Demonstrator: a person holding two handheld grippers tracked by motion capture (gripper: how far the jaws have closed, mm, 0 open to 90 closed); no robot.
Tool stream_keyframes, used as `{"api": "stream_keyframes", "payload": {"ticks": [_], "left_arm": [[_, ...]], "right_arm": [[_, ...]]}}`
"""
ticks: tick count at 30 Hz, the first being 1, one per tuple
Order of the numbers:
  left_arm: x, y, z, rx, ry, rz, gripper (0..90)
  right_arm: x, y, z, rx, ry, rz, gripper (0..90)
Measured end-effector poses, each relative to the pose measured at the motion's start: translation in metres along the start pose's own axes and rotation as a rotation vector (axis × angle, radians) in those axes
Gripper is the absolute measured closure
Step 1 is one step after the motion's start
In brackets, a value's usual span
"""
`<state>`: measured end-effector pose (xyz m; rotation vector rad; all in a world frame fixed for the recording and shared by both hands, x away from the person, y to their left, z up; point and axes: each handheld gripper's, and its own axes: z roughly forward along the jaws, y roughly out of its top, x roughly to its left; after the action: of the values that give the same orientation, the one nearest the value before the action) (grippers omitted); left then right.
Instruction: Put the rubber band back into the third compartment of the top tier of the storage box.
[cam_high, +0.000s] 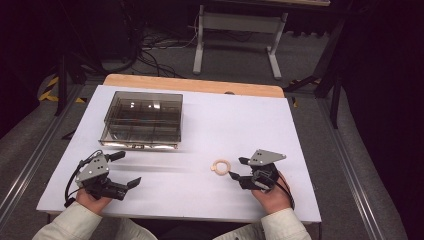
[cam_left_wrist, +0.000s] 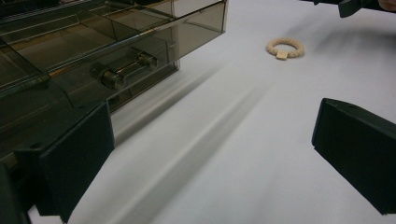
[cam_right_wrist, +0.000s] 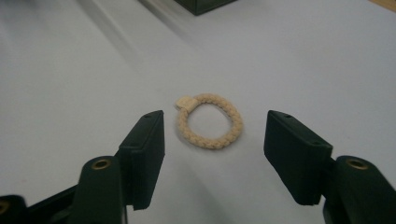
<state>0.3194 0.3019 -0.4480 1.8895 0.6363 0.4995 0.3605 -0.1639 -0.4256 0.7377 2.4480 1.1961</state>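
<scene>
White table (cam_high: 200, 130) with a smoked-plastic drawer box (cam_high: 142, 120) at its far left.
A braided cream ring (cam_high: 220, 166) lies flat just ahead of the right gripper (cam_high: 239, 168), whose spread jaws hold nothing; the left gripper (cam_high: 127, 169) rests wide apart, empty.

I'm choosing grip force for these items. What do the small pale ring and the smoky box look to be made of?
The ring looks like braided cord or fabric, matte cream: twisted strands show, with a small tab where it joins. It is likely soft. The box looks like hard, tinted see-through plastic, glossy: it reflects light and its inner dividers show through. Its handle looks like shiny metal.
</scene>
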Motion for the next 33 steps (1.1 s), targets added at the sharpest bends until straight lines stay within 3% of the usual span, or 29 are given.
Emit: {"api": "stream_keyframes", "payload": {"ticks": [13, 17, 33], "left_arm": [[0.0, 0.0, 0.0, 0.003, -0.008, -0.019, 0.2], [0.0, 0.0, 0.0, 0.006, -0.003, -0.007, 0.2], [0.001, 0.0, 0.0, 0.006, -0.001, -0.008, 0.2]], "right_arm": [[0.006, 0.024, 0.03, 0.146, 0.052, -0.07, 49.8], [0.007, 0.029, 0.039, 0.197, 0.062, -0.106, 52.5], [0.012, 0.034, 0.064, 0.343, 0.081, -0.168, 65.6]]}}
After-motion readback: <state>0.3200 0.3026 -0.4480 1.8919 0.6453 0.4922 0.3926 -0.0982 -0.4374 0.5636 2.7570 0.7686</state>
